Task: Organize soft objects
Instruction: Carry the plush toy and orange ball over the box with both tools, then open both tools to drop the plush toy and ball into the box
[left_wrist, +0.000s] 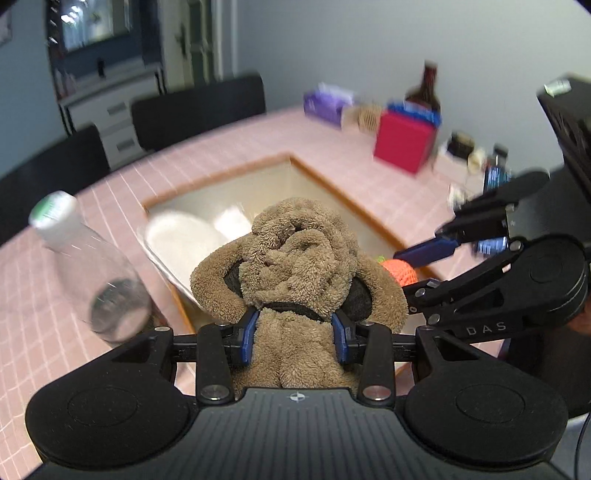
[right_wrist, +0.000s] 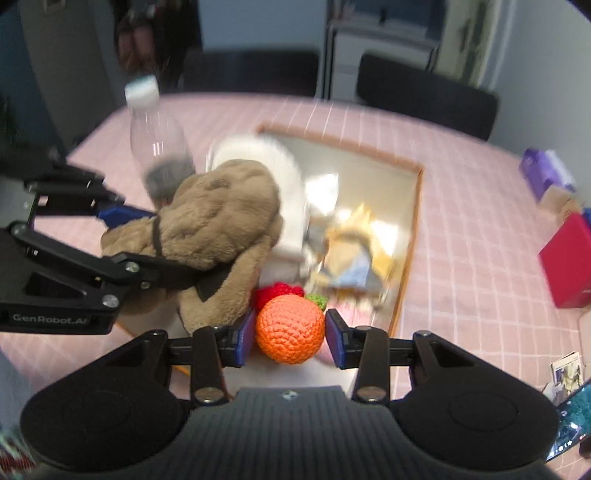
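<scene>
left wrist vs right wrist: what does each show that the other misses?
Left wrist only: brown glass bottle at the table's far edge, and the left tool clamped on the plush dog.
Right wrist only: red and green crochet pieces behind the orange crochet ball in the right tool.
Both: dog, ball, clear plastic bottle, wood-rimmed tray, red box.

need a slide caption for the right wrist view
Right tool grips an orange crochet ball beside the left tool's brown plush toy, above a wood-rimmed tray.
</scene>
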